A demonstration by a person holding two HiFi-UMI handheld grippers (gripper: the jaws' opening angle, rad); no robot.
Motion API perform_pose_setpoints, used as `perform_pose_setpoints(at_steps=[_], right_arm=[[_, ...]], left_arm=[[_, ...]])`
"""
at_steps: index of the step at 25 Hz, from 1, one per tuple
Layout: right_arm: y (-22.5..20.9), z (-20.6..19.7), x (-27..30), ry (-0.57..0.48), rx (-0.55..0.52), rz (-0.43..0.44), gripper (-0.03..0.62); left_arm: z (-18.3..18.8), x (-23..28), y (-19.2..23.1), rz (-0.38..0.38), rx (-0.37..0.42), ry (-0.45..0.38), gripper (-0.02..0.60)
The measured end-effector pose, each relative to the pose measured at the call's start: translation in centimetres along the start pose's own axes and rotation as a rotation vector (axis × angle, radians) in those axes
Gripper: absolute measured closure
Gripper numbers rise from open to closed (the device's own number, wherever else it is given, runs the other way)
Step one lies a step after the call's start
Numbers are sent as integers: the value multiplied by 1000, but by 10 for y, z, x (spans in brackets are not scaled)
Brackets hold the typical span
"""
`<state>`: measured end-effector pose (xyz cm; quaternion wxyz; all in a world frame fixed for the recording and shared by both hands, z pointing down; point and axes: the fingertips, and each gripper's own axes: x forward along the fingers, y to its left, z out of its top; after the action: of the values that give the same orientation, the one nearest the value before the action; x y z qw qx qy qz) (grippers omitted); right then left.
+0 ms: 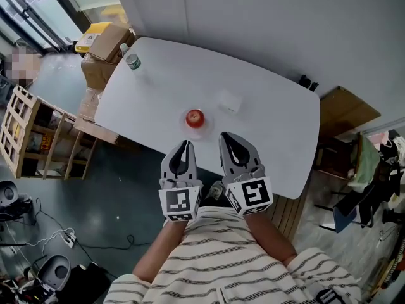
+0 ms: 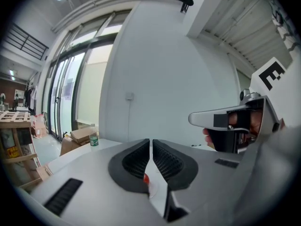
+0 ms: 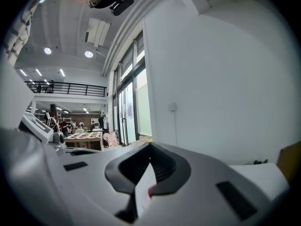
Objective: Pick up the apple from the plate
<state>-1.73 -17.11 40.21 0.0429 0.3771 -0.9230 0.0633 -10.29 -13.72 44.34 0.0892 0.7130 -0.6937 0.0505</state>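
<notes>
A white table [image 1: 272, 100] stands by a grey wall [image 1: 266, 24]. Brown boxes [image 1: 107, 43] and a wooden rack [image 1: 28, 128] sit on the dark floor [image 1: 114, 195] near tall windows [image 2: 66, 98].

The person wears a shirt [image 1: 221, 258] of white and dark narrow stripes, with sleeves [image 1: 319, 265] that end above the forearms. The left hand-held gripper [image 1: 184, 145] and the right hand-held gripper [image 1: 226, 136] are pale grey, their jaws lined with black ribbed pads [image 2: 134, 161]. At the end farthest from the bench [image 1: 272, 113], each carries a white cube [image 1: 180, 201] printed with black square markers.
</notes>
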Motion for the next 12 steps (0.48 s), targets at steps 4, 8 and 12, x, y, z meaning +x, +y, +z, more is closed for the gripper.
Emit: perform_pose_setpoints(at_steps=[4,8,12], right_arm=[[-3,-7,10,24,8,1,580],[-4,-13,20,49,9,-5,580],[-9,-20,26,70,25,-29,580]], left_arm=[[-15,15,8,4,-9,30,575],[-38,32,16,-22,-14,79,539],[-62,43,17,-53,-1,133,523]])
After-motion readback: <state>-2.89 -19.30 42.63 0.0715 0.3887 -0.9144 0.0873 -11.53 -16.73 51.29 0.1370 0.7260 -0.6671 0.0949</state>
